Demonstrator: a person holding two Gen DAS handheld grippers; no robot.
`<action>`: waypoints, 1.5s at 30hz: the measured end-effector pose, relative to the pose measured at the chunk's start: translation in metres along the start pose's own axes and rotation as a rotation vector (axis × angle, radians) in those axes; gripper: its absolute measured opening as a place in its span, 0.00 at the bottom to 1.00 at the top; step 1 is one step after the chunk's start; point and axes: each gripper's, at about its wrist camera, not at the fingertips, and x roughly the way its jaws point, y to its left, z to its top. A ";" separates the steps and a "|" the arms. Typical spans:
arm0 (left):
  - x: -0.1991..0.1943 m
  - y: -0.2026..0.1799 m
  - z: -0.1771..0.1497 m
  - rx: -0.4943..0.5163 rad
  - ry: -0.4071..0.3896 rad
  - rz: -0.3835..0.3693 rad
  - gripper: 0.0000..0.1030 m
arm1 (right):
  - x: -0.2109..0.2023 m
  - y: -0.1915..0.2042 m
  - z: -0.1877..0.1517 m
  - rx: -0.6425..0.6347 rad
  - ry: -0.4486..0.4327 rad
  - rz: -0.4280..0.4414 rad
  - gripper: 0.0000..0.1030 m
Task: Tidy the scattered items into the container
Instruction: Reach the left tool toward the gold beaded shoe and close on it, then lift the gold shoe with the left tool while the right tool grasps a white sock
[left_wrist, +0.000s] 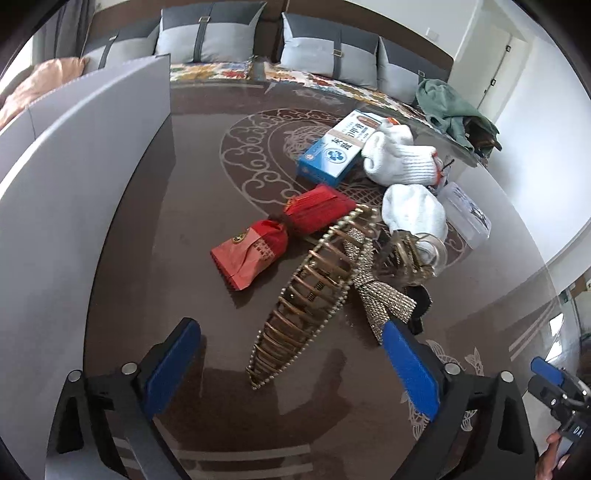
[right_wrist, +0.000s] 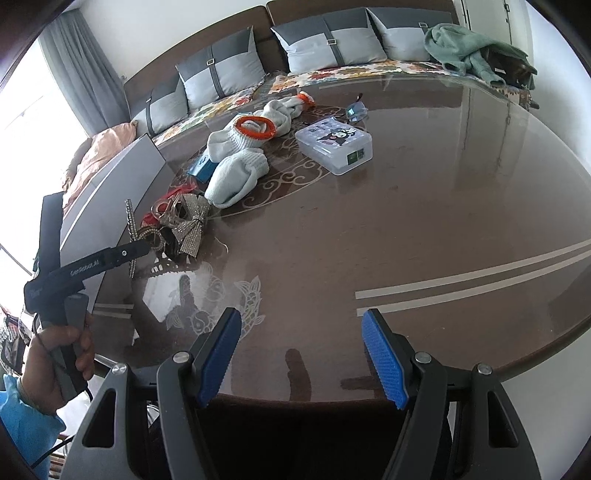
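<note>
My left gripper (left_wrist: 291, 356) stands open just above the brown table, its blue pads either side of the near end of a long gold rhinestone hair clip (left_wrist: 306, 295). A rhinestone bow (left_wrist: 373, 288), a red pouch (left_wrist: 255, 254), a red packet (left_wrist: 319, 208), a blue and white box (left_wrist: 336, 151) and white gloves (left_wrist: 397, 157) lie beyond it. The grey container (left_wrist: 85, 177) rises at the left. My right gripper (right_wrist: 301, 350) is open and holds nothing near the table's front edge. The gloves (right_wrist: 240, 162) and a clear plastic box (right_wrist: 334, 144) lie farther off.
A sofa with grey cushions (right_wrist: 221, 77) and a green cloth (right_wrist: 469, 48) runs behind the table (right_wrist: 406, 221). A person's hand (right_wrist: 55, 365) holds the left gripper's handle at the left of the right wrist view. The right half of the table is bare glossy brown.
</note>
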 end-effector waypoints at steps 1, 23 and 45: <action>0.001 0.001 0.000 -0.003 0.005 -0.005 0.80 | 0.000 0.000 0.000 0.000 0.001 -0.001 0.67; -0.048 -0.035 -0.047 -0.109 -0.059 -0.021 0.23 | -0.008 -0.007 0.005 0.011 -0.076 0.048 0.67; -0.050 -0.037 -0.053 -0.133 -0.068 -0.015 0.23 | 0.124 0.019 0.143 0.323 0.174 0.272 0.67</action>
